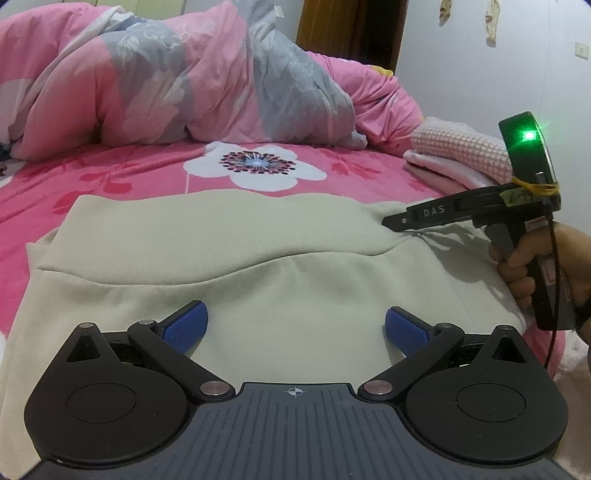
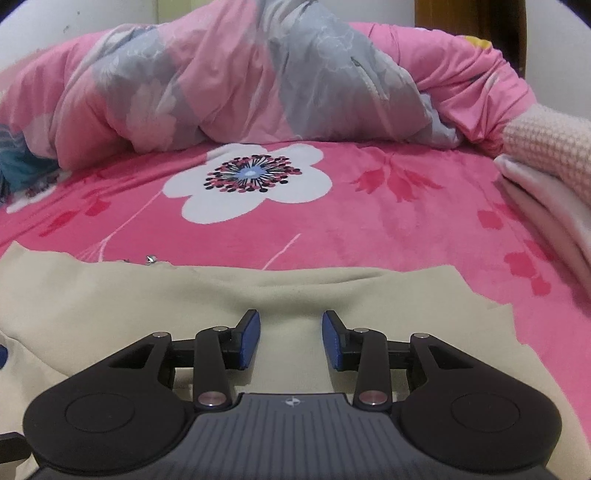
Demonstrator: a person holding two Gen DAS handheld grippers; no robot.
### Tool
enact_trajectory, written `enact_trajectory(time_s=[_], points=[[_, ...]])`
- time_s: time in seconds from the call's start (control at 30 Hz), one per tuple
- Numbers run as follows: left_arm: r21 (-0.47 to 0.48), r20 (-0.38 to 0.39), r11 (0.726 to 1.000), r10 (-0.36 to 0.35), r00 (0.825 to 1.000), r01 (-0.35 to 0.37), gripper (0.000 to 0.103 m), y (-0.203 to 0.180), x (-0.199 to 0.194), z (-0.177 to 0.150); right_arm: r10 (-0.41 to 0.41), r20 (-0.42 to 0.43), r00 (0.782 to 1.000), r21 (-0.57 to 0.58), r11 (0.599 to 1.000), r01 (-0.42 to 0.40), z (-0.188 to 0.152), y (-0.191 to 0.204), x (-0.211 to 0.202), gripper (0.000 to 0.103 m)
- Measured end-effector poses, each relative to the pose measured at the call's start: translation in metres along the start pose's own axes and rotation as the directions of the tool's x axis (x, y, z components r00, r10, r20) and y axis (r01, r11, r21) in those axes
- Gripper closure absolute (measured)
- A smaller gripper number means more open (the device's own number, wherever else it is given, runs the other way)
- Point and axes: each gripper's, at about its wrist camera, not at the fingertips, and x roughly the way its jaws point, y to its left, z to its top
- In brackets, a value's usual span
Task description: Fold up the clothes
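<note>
A beige garment point(image 1: 229, 236) lies spread on the pink bedsheet, its far part folded over the near part along a curved edge. My left gripper point(image 1: 295, 326) hovers low over its near part, open wide, with only flat cloth between the blue pads point(image 1: 184, 328). At the right, a hand point(image 1: 517, 273) holds my right gripper point(image 1: 397, 221) with its tip at the folded layer's right end, where the cloth creases. In the right wrist view the right gripper point(image 2: 291, 338) stands partly open over the beige garment point(image 2: 110, 295), its pads not pressing on anything.
A heaped pink and grey floral quilt point(image 1: 177, 81) fills the back of the bed. A folded pink waffle cloth on white fabric point(image 1: 458, 155) lies at the right edge. The flower-print sheet point(image 2: 332, 229) stretches beyond the garment. A brown door point(image 1: 351, 29) is behind.
</note>
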Motion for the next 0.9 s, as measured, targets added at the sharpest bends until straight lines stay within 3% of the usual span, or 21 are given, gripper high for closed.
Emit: enact_trajectory(time_s=[0.13,0.27,0.43,0.53,0.63,0.73,0.9], points=[[-0.07,-0.004,0.997,-0.014,1.0,0.013,0.002,0.009,-0.015,0.005,-0.048,0.083,0.995,0.024,0.999,0.046,-0.007,0.009,-0.038,0.064],[-0.1,0.012,0.995,0.0,1.0,0.001,0.002,0.017,-0.033,0.003,0.039,0.192,0.981,0.089,0.994,-0.057,-0.033,0.017,-0.095,0.064],[-0.104,-0.025,0.993,0.054,0.998,-0.056,0.002,0.016,-0.041,0.005,0.125,0.217,0.968,0.084,0.986,-0.146,-0.063,0.036,-0.129,0.063],[-0.106,-0.066,0.99,0.091,0.994,-0.098,0.002,0.013,-0.041,0.005,0.136,0.192,0.972,-0.002,0.99,-0.138,-0.079,0.056,-0.133,0.06],[-0.114,-0.086,0.985,0.12,0.989,-0.129,0.001,0.01,-0.043,0.002,0.099,0.098,0.99,-0.101,0.991,-0.089,-0.101,0.079,-0.114,0.058],[-0.11,-0.101,0.981,0.15,0.983,-0.161,0.001,0.006,-0.043,-0.001,0.052,0.17,0.984,-0.183,0.983,-0.021,-0.12,0.091,-0.108,0.056],[-0.086,-0.13,0.974,0.199,0.971,-0.211,0.0,-0.003,-0.041,-0.001,0.055,0.168,0.984,-0.147,0.989,-0.03,-0.12,0.09,-0.108,0.055]])
